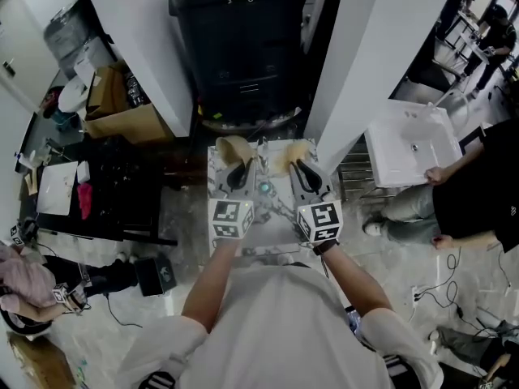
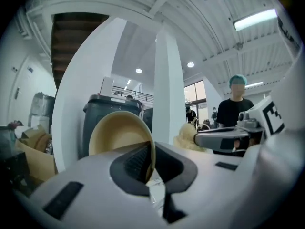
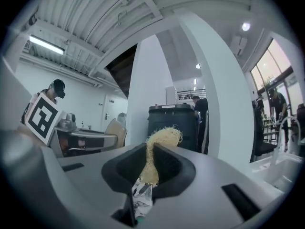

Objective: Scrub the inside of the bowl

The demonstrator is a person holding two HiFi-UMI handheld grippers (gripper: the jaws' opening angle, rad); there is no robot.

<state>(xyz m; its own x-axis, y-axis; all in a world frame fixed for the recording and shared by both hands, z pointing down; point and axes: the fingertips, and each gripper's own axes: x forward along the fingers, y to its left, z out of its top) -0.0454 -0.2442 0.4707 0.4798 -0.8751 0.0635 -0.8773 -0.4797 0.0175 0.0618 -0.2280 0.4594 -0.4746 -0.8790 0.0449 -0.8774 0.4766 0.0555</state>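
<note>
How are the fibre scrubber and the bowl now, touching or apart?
Apart. The head view shows a clear gap between the bowl and the scrubber.

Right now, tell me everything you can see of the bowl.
The bowl is plain beige and smooth, perhaps plastic. The left gripper is shut on its thin rim, holding it in the air, tipped on edge, its hollow visible in the left gripper view. The straw-coloured scrubber in the right gripper sits beside it, not touching.
</note>
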